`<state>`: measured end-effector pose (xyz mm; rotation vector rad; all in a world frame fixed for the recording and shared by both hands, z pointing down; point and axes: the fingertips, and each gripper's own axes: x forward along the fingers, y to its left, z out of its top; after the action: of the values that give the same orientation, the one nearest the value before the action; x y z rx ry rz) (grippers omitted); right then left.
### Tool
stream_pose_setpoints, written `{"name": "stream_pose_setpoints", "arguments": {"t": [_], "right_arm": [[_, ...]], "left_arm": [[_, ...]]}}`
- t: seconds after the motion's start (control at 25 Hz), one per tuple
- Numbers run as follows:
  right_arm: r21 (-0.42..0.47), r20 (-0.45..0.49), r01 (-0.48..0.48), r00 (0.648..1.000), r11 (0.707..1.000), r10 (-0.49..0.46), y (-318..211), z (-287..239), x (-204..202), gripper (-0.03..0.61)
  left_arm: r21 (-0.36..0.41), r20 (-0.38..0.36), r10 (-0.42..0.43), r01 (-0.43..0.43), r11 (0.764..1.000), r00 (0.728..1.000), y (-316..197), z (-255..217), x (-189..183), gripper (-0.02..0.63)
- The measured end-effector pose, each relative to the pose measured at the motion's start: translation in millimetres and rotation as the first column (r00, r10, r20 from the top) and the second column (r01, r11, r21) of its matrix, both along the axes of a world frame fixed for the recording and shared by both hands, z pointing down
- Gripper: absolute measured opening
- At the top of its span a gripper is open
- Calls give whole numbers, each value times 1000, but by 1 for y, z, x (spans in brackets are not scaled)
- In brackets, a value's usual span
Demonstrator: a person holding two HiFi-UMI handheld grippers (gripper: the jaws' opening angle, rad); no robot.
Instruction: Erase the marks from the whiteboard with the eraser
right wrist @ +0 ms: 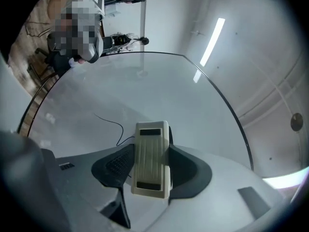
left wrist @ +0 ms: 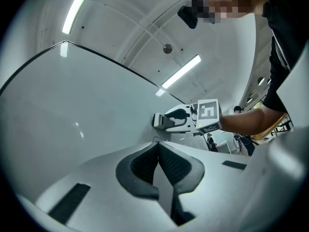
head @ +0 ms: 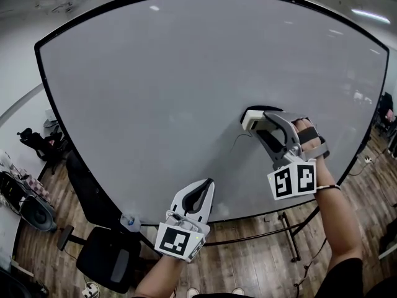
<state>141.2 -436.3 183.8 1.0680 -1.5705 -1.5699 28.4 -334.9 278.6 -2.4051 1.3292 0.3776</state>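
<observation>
I hold the left hand-held gripper (head: 208, 185) nearest, by the lower edge of the whiteboard (head: 186, 85), its jaws closed together on nothing. Farther off and to the right, my right hand-held gripper (head: 259, 121) clamps the eraser (right wrist: 151, 158) against the board, just right of a thin black mark (head: 239, 140).

A wooden floor (head: 248, 259) runs along the bottom of the head view, with a black office chair (head: 105, 256) at 7 o'clock, a white power strip (head: 91, 288) just below it, and dark bags and gear (head: 31, 197) at 8 o'clock. In the left gripper view a ceiling light strip (left wrist: 77, 6) glows at 11 o'clock and another strip (left wrist: 181, 71) near 1 o'clock, with a round ceiling fixture (left wrist: 167, 48) between them.
</observation>
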Motion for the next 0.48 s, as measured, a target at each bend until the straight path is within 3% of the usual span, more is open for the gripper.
{"name": "stream_pose_setpoints", "arguments": {"t": [0.28,0.48], "right_arm": [[-50,158,24,987,998,-16,-3,12,9,245],[-79,321,50,947,996,-22,-3,10,14,245]], "left_arm": [[-16,9,1,0,1000,1000,-3,8,-6,18],[-24,5,10,-9,1000,1000,-5,10,-2,18]]}}
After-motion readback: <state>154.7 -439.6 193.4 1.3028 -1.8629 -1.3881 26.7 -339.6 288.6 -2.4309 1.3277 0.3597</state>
